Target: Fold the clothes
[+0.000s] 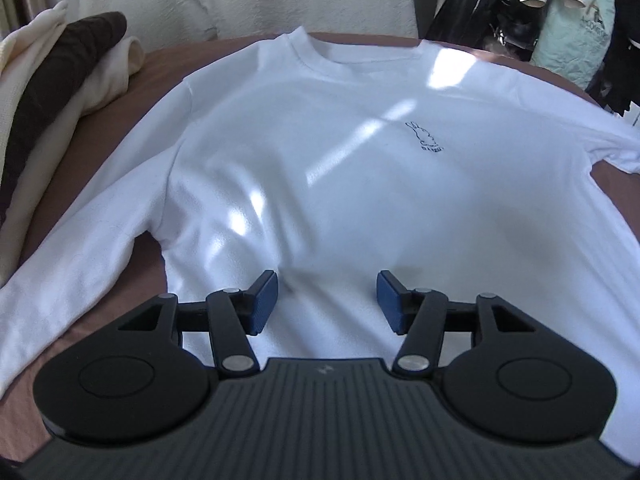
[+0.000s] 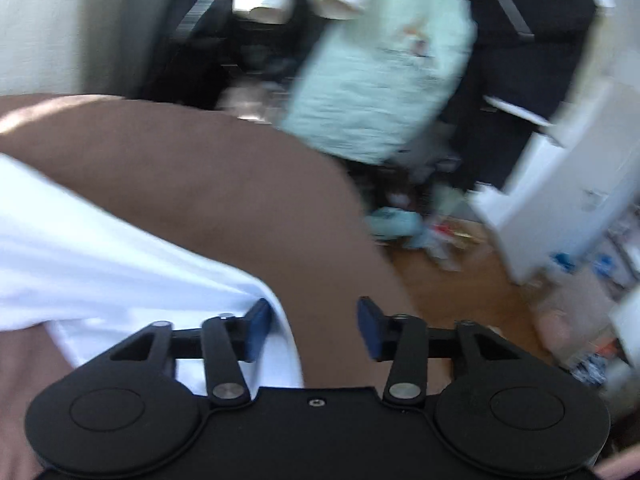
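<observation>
Left gripper (image 1: 327, 300): jaws stood wide apart, blue pads (image 1: 264, 300) facing each other across a broad gap with nothing between them. It hovered over the lower front of the white long-sleeved shirt (image 1: 320, 184); whether the pads touched the cloth could not be told.

Right gripper (image 2: 312, 330): jaws likewise wide apart and holding nothing. The view was blurred. Its left-side pad (image 2: 256, 330) lay against or just over the edge of the white sleeve (image 2: 120, 256); contact could not be confirmed. The other pad (image 2: 370, 328) stood over bare brown cover.

The shirt lay spread flat, front up, on the brown bed cover (image 1: 160, 68), collar (image 1: 316, 50) at the far end, a small rabbit print (image 1: 425, 138) on the chest. One sleeve ran down toward the near left corner of the left wrist view; the other sleeve reached off to the right edge.

Edges and room: a stack of folded cream and dark brown garments (image 1: 52, 92) sat on the cover just beside the shirt's left shoulder and sleeve. Bare cover showed as a narrow strip between stack and sleeve, and beyond the collar. In the right wrist view the brown cover (image 2: 224, 200) extended beyond the sleeve to the bed's edge, past which lay wooden floor (image 2: 460, 280) strewn with small items, a white cabinet (image 2: 560, 200), and a pale green garment (image 2: 380, 80) hanging near.
</observation>
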A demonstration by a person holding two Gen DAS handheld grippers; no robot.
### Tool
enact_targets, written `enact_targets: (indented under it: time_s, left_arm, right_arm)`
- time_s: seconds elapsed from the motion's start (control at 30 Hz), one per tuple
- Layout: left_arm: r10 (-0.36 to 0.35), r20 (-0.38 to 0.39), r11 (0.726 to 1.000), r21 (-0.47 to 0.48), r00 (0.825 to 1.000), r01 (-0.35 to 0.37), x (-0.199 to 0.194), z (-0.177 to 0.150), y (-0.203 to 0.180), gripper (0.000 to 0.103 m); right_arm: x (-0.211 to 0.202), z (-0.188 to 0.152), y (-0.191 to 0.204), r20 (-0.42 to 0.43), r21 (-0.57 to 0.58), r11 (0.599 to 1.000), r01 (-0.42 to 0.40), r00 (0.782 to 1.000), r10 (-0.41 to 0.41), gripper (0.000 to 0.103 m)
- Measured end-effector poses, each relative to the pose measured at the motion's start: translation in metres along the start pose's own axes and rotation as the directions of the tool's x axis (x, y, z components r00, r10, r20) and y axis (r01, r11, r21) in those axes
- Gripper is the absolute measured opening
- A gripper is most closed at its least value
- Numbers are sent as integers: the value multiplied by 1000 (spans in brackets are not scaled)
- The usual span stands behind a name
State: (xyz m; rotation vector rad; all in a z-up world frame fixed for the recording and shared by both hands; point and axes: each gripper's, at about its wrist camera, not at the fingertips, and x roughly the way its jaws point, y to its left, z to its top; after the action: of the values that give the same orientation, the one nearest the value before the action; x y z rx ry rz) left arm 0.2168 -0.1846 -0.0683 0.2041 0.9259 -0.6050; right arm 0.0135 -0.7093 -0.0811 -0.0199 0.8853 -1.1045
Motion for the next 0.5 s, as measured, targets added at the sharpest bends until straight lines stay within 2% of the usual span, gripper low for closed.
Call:
enact_targets:
  time_s: [0.07,0.13,0.23,0.33,0.37,0.4,0.47,0.5]
  left_arm:
    - [-15,1,1000,-18,1000,15,-2,11,-2,54]
    - [-37,6,998,-44,999,38,-4,20,-6,54]
    - [-75,22,996,-39,997,76,-9,18,-17,58]
    - [-78,20,997,-14,997,78,-9,12,-25,58]
    - [-73,14,997,-12,997,73,-7,10,-26,58]
    - [-69,8,997,-22,998,69,-6,9,-25,58]
    - [-70,4,997,-40,998,71,-4,7,-23,58]
    - [-76,5,996,-47,997,76,-4,7,-22,58]
  right_arm:
    - [12,-6,-15,-44,93,996,-7,999,11,57]
    - [15,-13,-24,-47,125,992,-35,998,41,57]
    - [10,-23,-35,-21,107,993,-50,998,52,61]
    - [9,-34,-48,-36,107,994,-12,999,16,62]
    - [10,-36,-51,-42,89,995,50,998,-47,55]
    - [12,-38,-53,-60,49,983,175,983,-172,54]
    - [20,-38,-67,-110,40,956,289,953,-283,54]
    - [15,-42,-78,-97,109,965,240,968,-230,54]
